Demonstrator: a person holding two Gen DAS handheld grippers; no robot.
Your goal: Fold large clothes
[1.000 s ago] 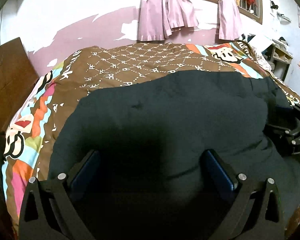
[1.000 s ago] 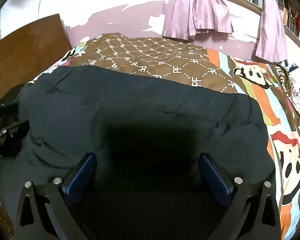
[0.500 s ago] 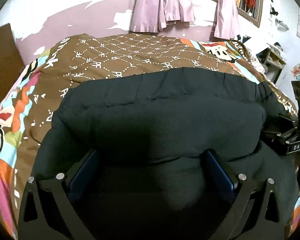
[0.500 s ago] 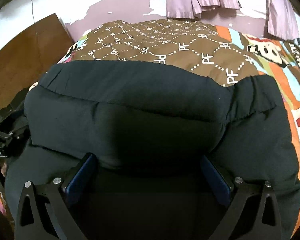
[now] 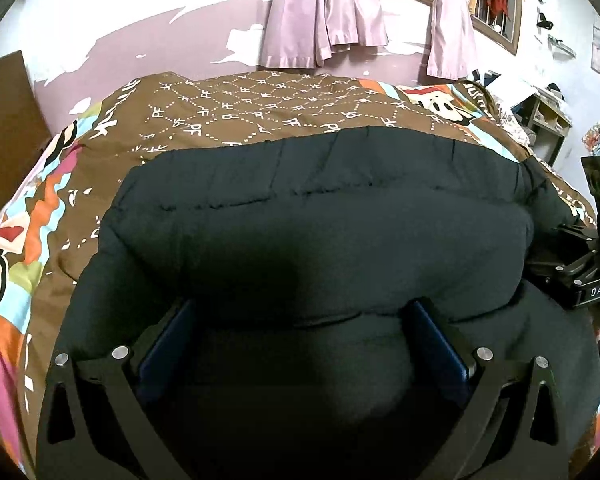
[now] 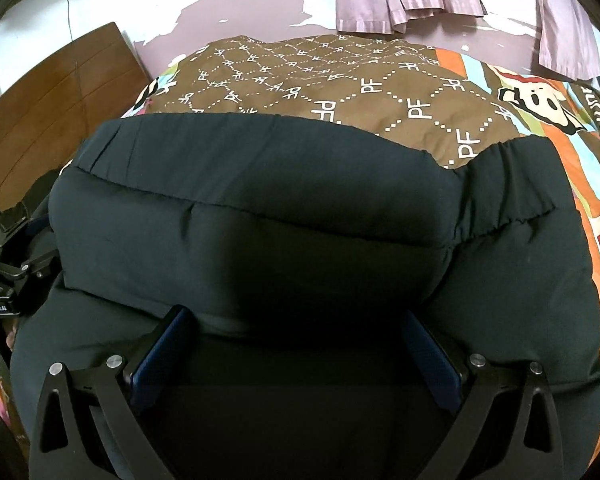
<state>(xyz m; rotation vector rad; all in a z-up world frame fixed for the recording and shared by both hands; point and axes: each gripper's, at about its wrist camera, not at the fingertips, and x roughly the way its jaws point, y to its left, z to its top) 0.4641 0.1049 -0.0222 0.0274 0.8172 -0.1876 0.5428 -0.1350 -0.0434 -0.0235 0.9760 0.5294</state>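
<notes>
A large black padded jacket (image 5: 320,216) lies on the bed, its near part doubled over into a thick roll; it also fills the right wrist view (image 6: 284,208). My left gripper (image 5: 300,324) is open with its blue pads wide apart, the folded fabric bulging between them. My right gripper (image 6: 296,328) is open the same way, fabric between its pads. Each gripper shows at the edge of the other's view: the right one (image 5: 580,280) at the jacket's right end, the left one (image 6: 16,280) at its left end.
The bed has a brown patterned cover (image 5: 260,112) with bright cartoon borders (image 6: 540,96). A wooden headboard (image 6: 60,92) stands at the left. Pink curtains (image 5: 324,12) hang on the far wall. Shelves with clutter (image 5: 548,116) stand at the right.
The near part of the jacket has been lifted and rolled forward over the rest, making a thick fold. Both grippers moved forward and down with it, jaws staying wide apart.
</notes>
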